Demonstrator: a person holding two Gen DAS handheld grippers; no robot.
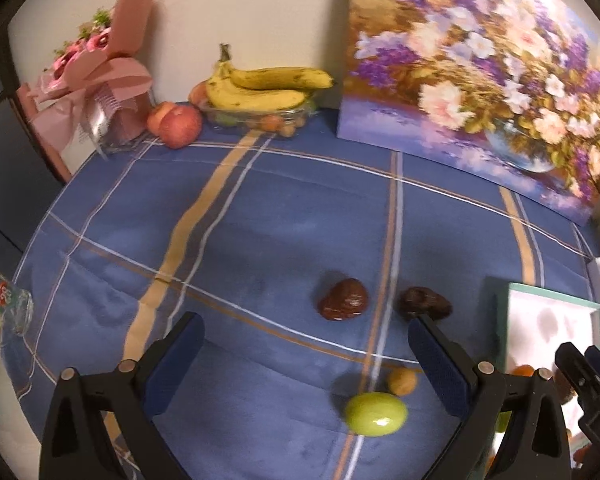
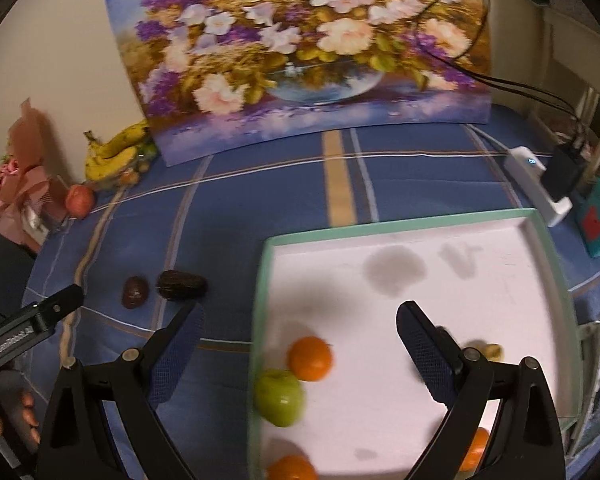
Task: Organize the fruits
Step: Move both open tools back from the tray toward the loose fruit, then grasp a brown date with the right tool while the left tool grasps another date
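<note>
My left gripper is open and empty above the blue cloth. Ahead of it lie a glossy brown fruit and a dark wrinkled fruit. Between its fingers lie a green fruit and a small tan nut-like fruit. My right gripper is open and empty over the white tray with a green rim. In the tray are a green apple, oranges and a small yellowish fruit. The two brown fruits lie left of the tray.
At the back stand a dish of bananas, an apple, a pink bouquet and a flower painting. A white charger with cables and a teal box sit right of the tray.
</note>
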